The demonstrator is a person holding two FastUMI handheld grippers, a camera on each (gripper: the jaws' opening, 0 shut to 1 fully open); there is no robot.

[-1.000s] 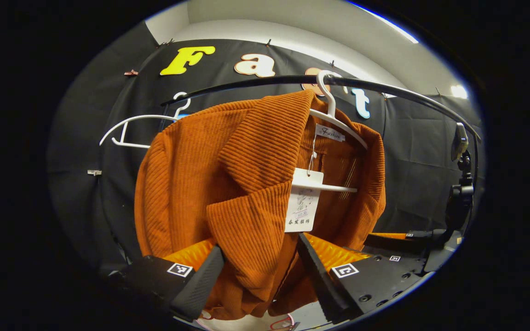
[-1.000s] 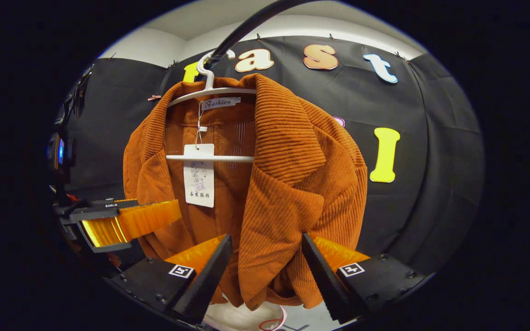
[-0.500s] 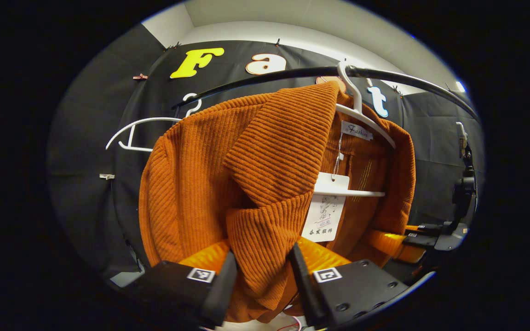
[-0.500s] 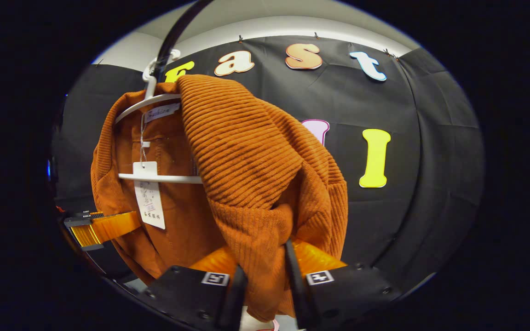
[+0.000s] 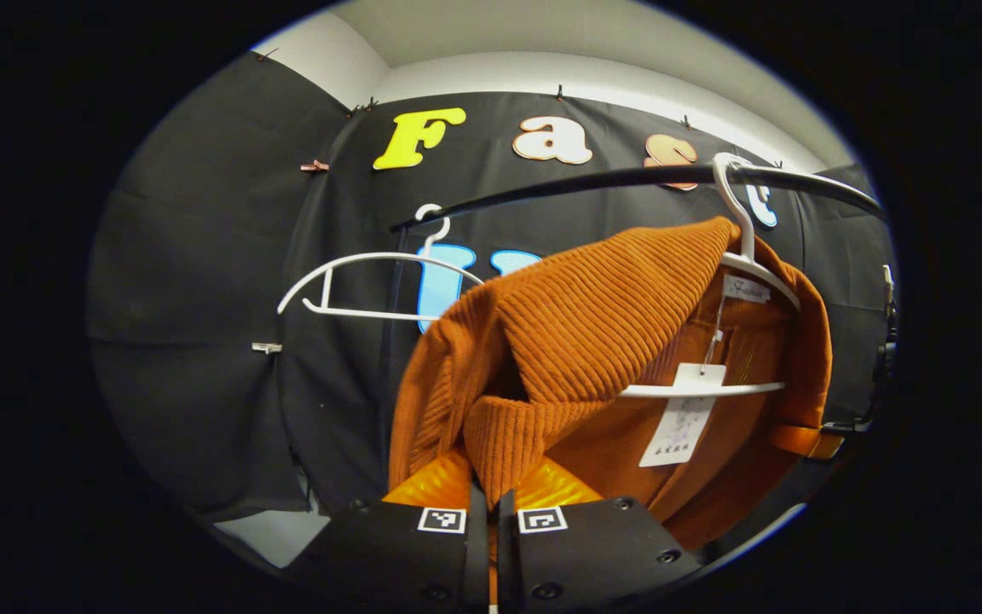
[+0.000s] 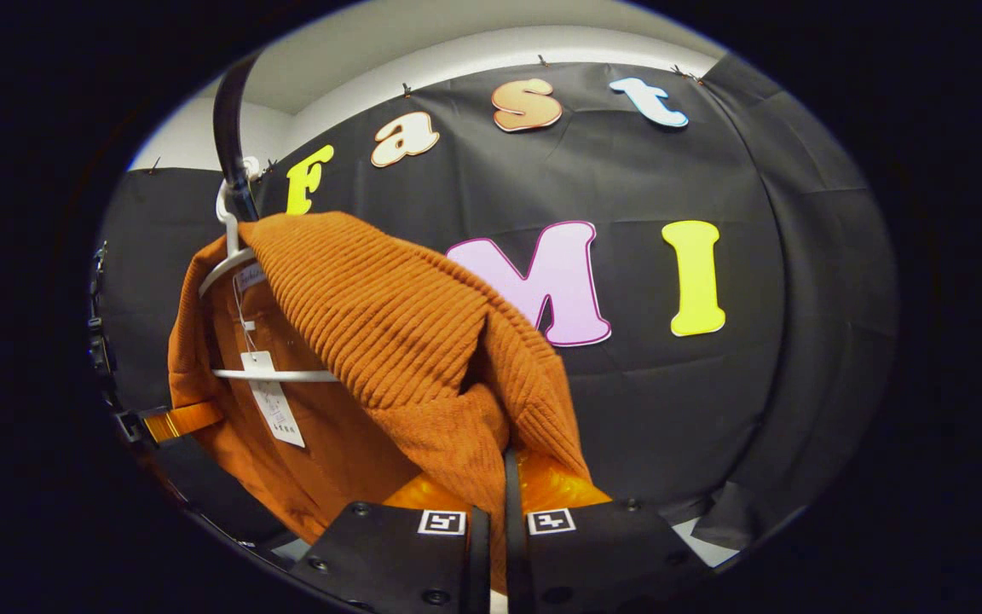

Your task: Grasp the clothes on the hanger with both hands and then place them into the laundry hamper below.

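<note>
In the left gripper view, my left gripper (image 5: pixel 488 503) has its jaws clamped on a fold of the jacket (image 5: pixel 576 341), the lapel bunched between them. The jacket hangs on a white hanger (image 5: pixel 747 256) hooked over the black rail (image 5: pixel 593 179); a paper tag (image 5: pixel 678 418) dangles inside the collar, and an empty hanger (image 5: pixel 355 281) sits further along the rail. At the far edge I see the orange finger of my right gripper (image 5: pixel 802 441) against the jacket's other side. In the right gripper view, the right gripper (image 6: pixel 491 512) has its jaws pinched on the other lapel of the jacket (image 6: pixel 389 315), which drapes from the hanger (image 6: pixel 231 256) on the rail (image 6: pixel 231 145), pulled out toward me. I judge the grasping step done on both sides. Next I need to spread and lift the shoulders off the hanger's arms without dragging the hook off the rail, then lower the jacket into the hamper below.
</note>
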